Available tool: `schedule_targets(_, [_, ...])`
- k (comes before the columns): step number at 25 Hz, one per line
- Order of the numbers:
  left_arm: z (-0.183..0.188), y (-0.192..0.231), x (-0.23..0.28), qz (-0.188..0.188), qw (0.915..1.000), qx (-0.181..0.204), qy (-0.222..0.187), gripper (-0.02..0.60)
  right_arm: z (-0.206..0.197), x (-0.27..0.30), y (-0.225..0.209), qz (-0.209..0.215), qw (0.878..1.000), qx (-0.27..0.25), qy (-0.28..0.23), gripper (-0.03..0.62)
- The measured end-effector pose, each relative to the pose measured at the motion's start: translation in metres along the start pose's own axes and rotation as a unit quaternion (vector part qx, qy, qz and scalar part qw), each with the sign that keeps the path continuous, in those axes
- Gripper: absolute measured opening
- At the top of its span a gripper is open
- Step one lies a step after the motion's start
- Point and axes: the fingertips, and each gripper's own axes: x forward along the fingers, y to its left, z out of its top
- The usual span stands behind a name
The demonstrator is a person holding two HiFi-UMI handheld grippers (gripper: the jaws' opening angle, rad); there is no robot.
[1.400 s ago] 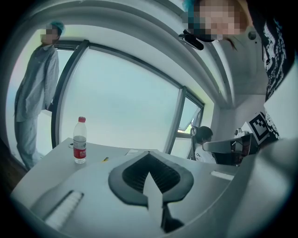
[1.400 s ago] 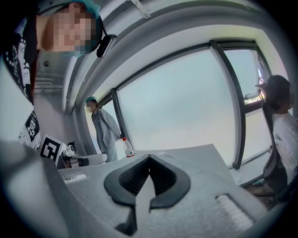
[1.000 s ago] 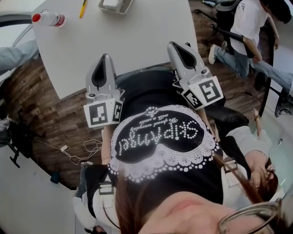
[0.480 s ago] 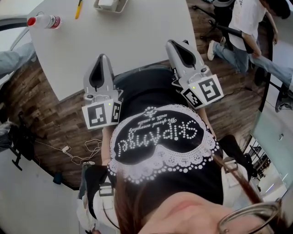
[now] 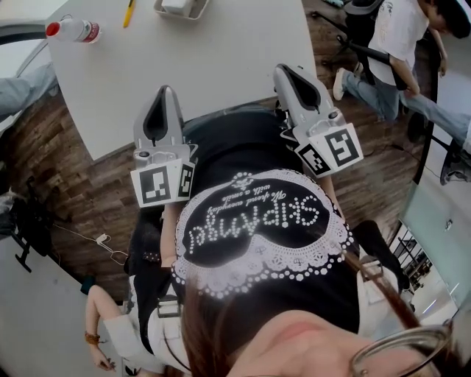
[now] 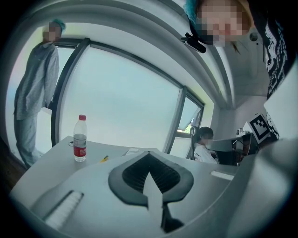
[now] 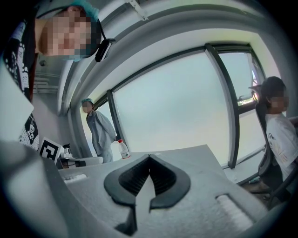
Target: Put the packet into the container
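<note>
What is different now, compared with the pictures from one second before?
Nothing was taken or released. A bystander at lower right has left the head view; another person's arm now shows at lower left. The left gripper and right gripper stay shut and empty by the table.

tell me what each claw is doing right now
left claw: closed, holding nothing
right claw: closed, holding nothing

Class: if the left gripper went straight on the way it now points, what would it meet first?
Probably the bare white table top: the left gripper, jaws shut, tilts slightly down over its near edge. Skimming above it, the container at the far edge lies roughly in line; depth is unclear.
</note>
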Motion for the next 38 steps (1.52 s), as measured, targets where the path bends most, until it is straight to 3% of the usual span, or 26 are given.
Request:
schedule_targets(10, [0.001,0.009,-0.001,0.005,0.9999,-0.009,0.000,0.003,0.017,-0.023,-0.038,-0.072,0.997,-0.008,-0.013,-0.005])
schedule_targets(27, [0.002,0.018,0.003,0.005,0.9999,-0.016,0.002,0.003,0.021,-0.025,-0.045,-0.103,0.994,-0.024,-0.007,-0.005])
schedule_targets(38, [0.002,0.029,-0.001,0.017,0.9995,-0.028,0.000,0.003,0.020,-0.012,-0.032,-0.091,0.996,-0.026,-0.003,-0.005])
